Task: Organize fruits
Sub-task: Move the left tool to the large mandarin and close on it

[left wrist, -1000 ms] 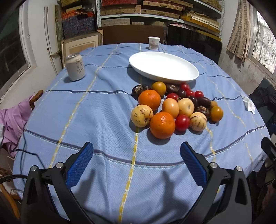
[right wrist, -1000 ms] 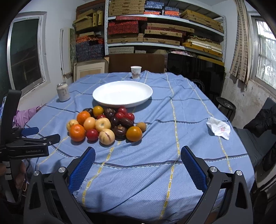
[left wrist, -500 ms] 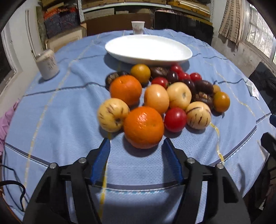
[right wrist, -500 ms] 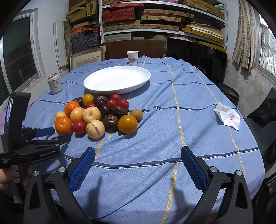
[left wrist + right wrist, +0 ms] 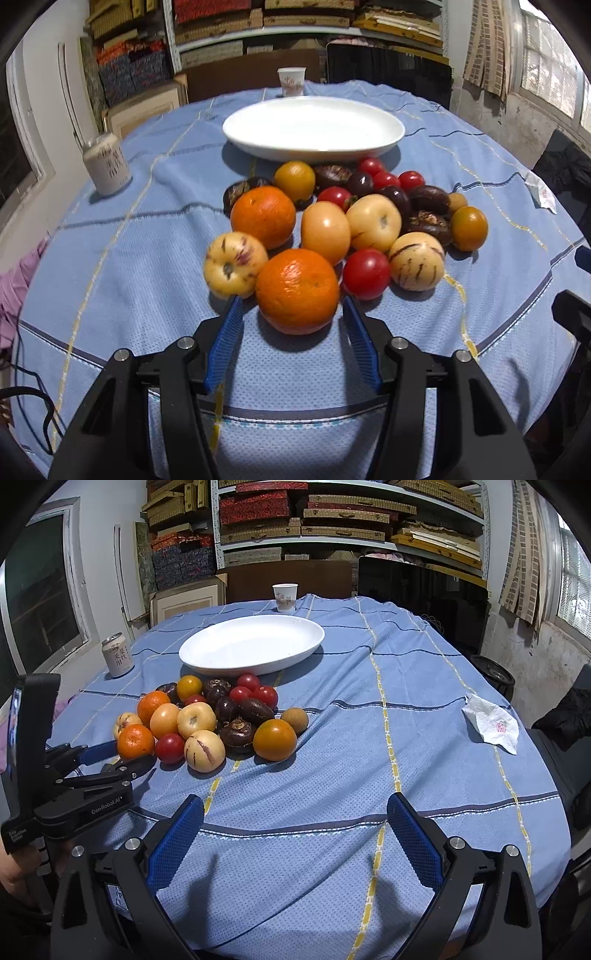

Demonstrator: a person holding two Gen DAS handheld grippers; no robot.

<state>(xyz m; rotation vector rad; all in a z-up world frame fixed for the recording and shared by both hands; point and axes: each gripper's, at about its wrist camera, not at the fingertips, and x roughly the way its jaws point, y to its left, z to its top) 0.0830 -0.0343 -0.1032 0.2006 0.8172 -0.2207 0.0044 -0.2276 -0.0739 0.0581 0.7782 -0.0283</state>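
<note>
The left gripper (image 5: 293, 314) jaws are closing around the near orange (image 5: 297, 290), not yet touching; the right gripper (image 5: 295, 825) gapes empty.

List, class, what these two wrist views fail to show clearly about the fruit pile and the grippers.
- Left wrist view: the near orange hides where the left gripper pads stand against it; the jaws are closing.
- Both views: dark fruits mid-pile, half covered by neighbours.
- Right wrist view: can lettering too small.
- Right gripper: open, nothing between.

We see a glossy white plate (image 5: 314, 127), matt woven blue tablecloth (image 5: 147, 266), dimpled orange (image 5: 297, 290) peel, crumpled paper napkin (image 5: 493, 723) far right.
</note>
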